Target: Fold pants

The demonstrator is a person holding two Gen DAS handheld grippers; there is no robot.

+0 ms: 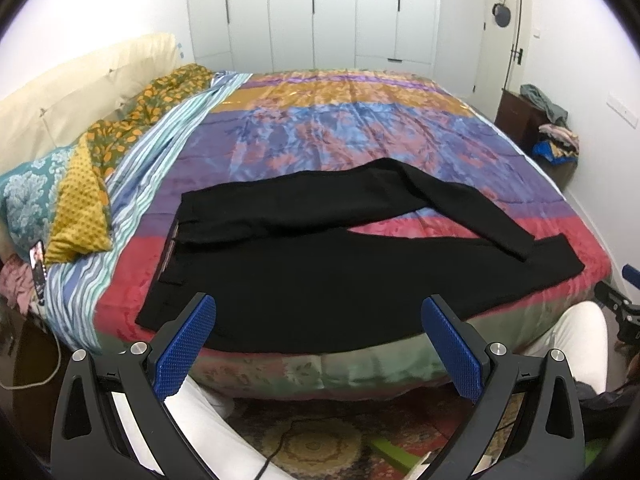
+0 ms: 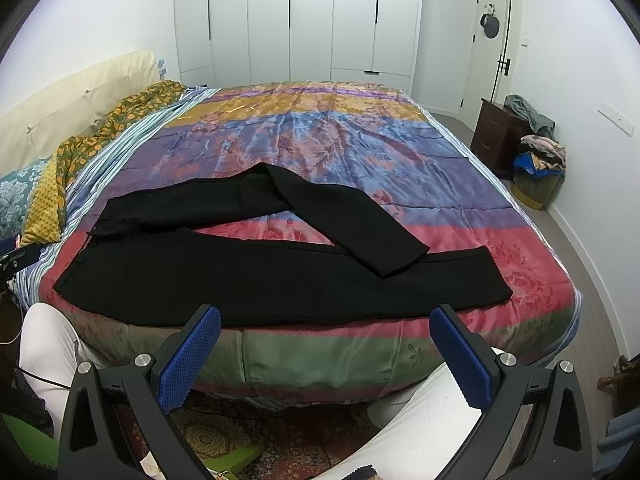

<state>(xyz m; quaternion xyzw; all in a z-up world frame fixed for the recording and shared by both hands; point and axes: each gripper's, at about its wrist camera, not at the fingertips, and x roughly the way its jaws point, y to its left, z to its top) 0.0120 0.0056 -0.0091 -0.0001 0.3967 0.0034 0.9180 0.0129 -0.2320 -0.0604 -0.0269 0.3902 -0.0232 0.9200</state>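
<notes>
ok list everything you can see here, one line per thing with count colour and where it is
pants: 1, black, flat on the bed's near edge, far leg crossing the near leg
quilt: 1, multicolour, covering the bed
pillows: several, teal, mustard, floral, by the headboard
headboard: 1, cream, left wall
wardrobe: 1, white, far wall
door: 1, white, far right
nightstand: 1, dark wood, right of bed
clothes pile: 1, mixed colours, beside nightstand
phone: 1, lit, left of bed
left gripper: 1, black, blue pads, open, empty
right gripper: 1, same, open, empty
</notes>
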